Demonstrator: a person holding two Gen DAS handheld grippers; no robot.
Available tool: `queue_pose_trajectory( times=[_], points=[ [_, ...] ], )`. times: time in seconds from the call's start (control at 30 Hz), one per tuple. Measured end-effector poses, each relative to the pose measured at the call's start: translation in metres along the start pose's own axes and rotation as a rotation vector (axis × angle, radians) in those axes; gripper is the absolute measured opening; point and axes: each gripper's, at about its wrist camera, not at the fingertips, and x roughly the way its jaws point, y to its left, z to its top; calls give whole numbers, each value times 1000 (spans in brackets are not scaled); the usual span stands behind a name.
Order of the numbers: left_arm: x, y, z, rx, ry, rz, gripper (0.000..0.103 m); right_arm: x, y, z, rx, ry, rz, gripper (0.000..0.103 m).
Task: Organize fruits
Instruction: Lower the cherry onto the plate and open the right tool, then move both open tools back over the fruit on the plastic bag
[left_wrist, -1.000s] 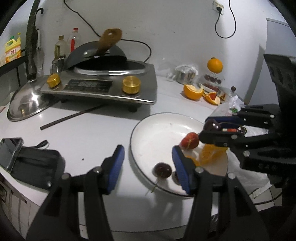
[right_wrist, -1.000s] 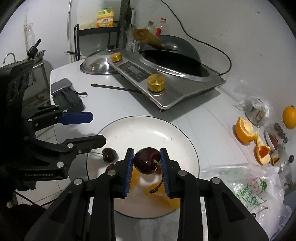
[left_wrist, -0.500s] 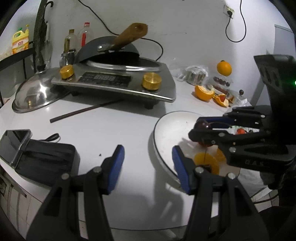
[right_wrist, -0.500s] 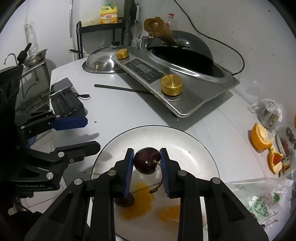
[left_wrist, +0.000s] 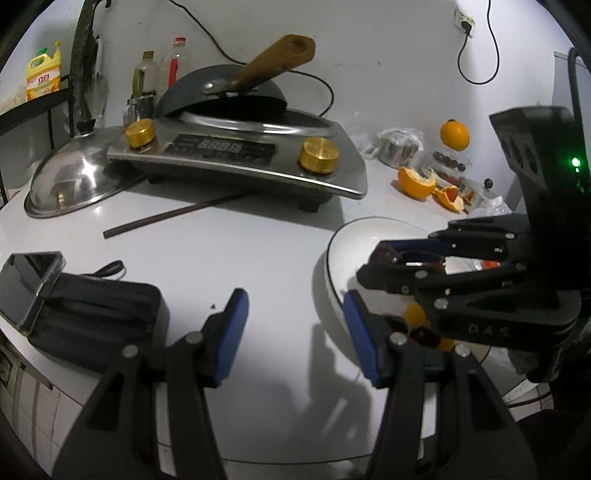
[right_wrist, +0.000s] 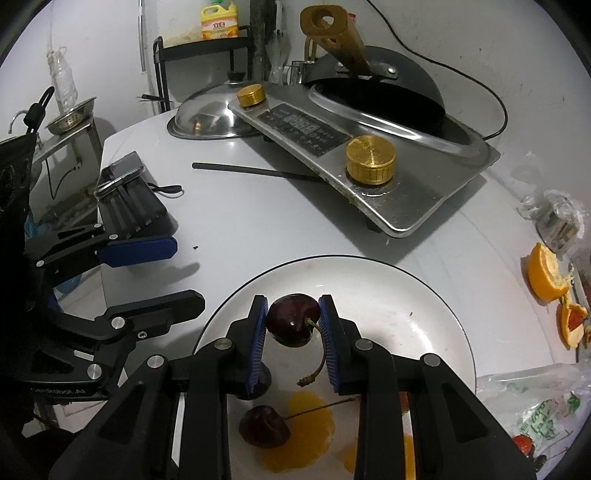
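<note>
Right tongs (right_wrist: 293, 325) tight on a cherry (right_wrist: 291, 324) above the plate (right_wrist: 424, 295) — left tongs (left_wrist: 293, 325) wide apart, empty.

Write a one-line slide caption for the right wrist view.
Right tongs grip a dark cherry above the white plate.

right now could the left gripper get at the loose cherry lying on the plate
Probably not directly. The left gripper is open and empty beside the plate, but the right gripper, shut on a cherry, hangs over the loose cherry, blocking a straight approach.
</note>
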Motion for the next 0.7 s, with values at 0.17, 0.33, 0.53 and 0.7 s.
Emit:
queue_pose_trajectory(
  times=[0.17, 0.33, 0.53, 0.7],
  points=[
    [0, -1, -1, 5, 2, 8, 55, 0, 0, 1, 8, -2, -4, 40],
    [-4, -4, -1, 10, -4, 10, 55, -7, -2, 0, 17, -14, -12, 43],
    [-10, -11, 2, 22, -13, 10, 55, -23, -5, -3, 22, -35, -29, 43],
    [-16, -21, 3, 39, -21, 8, 55, -37, -6, -10, 28, -48, -39, 43]
  ],
)
